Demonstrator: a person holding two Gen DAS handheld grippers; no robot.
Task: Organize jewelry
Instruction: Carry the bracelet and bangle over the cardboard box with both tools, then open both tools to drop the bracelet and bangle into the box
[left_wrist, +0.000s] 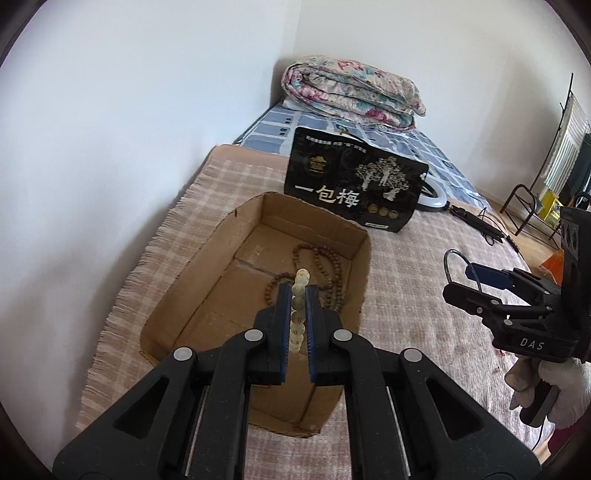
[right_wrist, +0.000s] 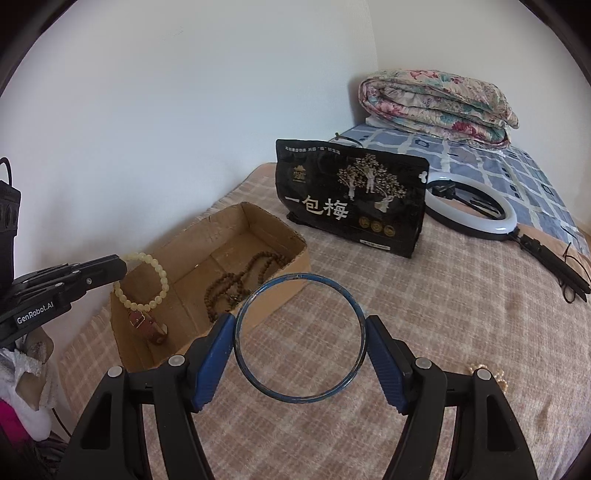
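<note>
My left gripper is shut on a pale bead bracelet, held over the open cardboard box. From the right wrist view the bracelet hangs from the left gripper above the box's near-left corner. A brown bead necklace and a brown leather strap lie inside the box. My right gripper is shut on a thin blue bangle, pads pressing its two sides, above the checked blanket just right of the box. It also shows at the left wrist view's right edge.
A black snack bag stands behind the box. A white ring light with its black stand lies to the right, a folded floral quilt at the back. A small gold-and-pearl piece rests on the blanket. A white wall borders the left.
</note>
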